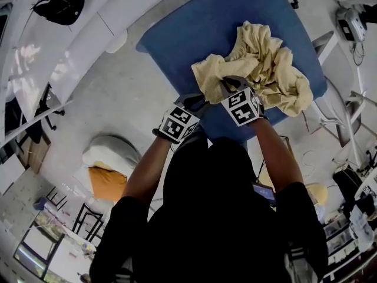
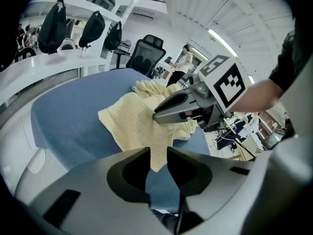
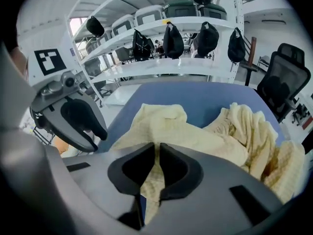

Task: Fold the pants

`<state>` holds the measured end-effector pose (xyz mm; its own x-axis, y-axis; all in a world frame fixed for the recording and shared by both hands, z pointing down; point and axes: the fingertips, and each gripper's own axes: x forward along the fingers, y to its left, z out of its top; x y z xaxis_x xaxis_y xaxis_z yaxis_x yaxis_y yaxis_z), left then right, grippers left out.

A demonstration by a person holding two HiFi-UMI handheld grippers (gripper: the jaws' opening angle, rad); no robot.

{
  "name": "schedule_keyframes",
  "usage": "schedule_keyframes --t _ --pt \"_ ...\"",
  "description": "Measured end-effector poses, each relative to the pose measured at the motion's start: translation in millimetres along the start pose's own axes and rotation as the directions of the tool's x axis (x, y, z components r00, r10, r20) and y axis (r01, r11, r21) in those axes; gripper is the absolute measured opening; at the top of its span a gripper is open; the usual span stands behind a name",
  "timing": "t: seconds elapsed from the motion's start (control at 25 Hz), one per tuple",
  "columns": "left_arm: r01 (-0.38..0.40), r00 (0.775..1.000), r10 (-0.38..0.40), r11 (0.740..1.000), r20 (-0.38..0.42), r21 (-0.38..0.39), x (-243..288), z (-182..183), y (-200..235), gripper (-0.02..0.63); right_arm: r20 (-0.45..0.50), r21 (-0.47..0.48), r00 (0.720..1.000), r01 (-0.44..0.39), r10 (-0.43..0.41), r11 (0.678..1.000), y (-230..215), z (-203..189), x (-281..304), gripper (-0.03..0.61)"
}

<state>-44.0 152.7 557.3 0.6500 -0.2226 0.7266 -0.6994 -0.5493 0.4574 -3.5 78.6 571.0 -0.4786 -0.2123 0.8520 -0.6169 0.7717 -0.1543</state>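
Pants (image 1: 268,63) bunched on blue table (image 1: 194,34) | left gripper (image 2: 156,152) pinches corner | right gripper (image 3: 157,150) pinches edge

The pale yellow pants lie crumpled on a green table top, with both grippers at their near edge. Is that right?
Not quite. The table top is blue, not green, as the head view shows. The rest stands: the pale yellow pants lie crumpled on it, with the left gripper and the right gripper at their near edge.
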Motion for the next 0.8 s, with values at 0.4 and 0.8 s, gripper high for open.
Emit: schedule_keyframes --t 0.4,0.8 --pt "-0.097 0.991 0.099 0.995 0.085 -0.027 -21 38 58 0.12 -0.036 0.007 0.999 0.0 0.0 1.0 12 -50 -40 0.008" --pt "0.009 0.997 -0.007 0.999 -0.08 0.033 41 48 50 0.184 -0.102 0.048 0.992 0.082 -0.076 0.996 -12 -113 -65 0.008"
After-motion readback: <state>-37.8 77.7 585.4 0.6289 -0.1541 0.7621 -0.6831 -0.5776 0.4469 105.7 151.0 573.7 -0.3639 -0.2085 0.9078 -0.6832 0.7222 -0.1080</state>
